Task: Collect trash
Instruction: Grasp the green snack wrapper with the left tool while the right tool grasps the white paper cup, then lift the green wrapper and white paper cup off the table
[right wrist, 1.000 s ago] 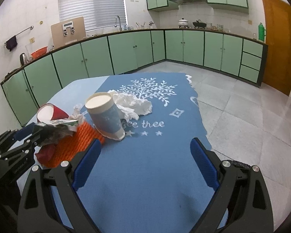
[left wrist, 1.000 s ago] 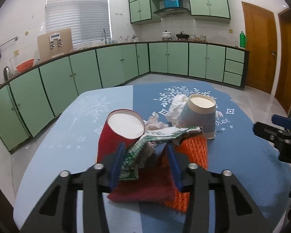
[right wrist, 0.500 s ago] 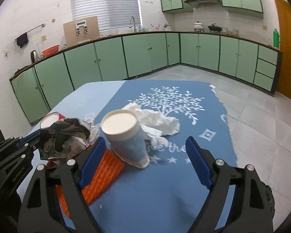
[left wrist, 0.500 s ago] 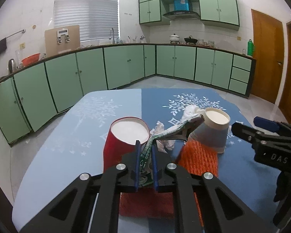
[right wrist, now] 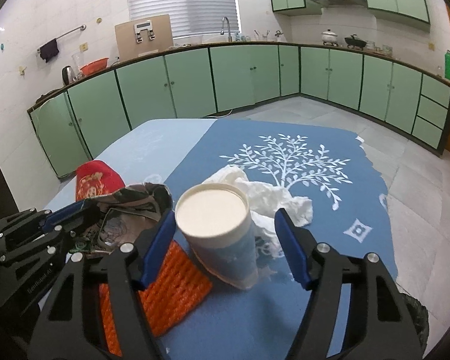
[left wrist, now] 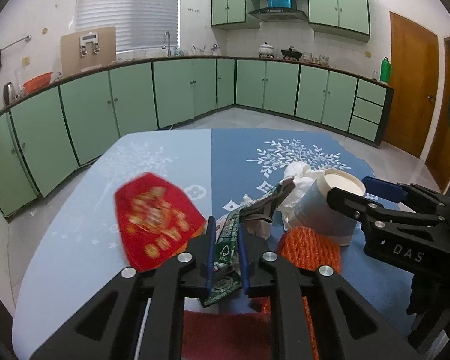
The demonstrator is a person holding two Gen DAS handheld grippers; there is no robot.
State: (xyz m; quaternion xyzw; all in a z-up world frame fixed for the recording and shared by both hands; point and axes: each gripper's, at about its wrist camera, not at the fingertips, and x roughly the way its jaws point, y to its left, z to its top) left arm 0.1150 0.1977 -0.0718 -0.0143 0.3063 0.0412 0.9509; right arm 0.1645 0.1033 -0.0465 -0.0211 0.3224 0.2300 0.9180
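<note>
Stood inverted and tilted, between the spread right tongs (right wrist: 225,249), the blue paper cup (right wrist: 222,234), long axis near upright, toward the surface's (right wrist: 330,315) near edge; clamped alongside in the left tongs (left wrist: 225,252), a green wrapper (left wrist: 240,225).

Legible text from my left wrist view: white letters "DAS" on the black body of the right gripper (left wrist: 384,192), and "FSC" under a small tree logo on the green wrapper (left wrist: 225,250) clamped between my left gripper (left wrist: 226,258) pads. Gold characters on the red cup (left wrist: 156,219) are motion-blurred, unreadable. From my right wrist view: faint raised lettering on the left gripper (right wrist: 63,219) body, too dim to read; print on the blue paper cup (right wrist: 222,234) and tablecloth (right wrist: 285,315) is not legible
</note>
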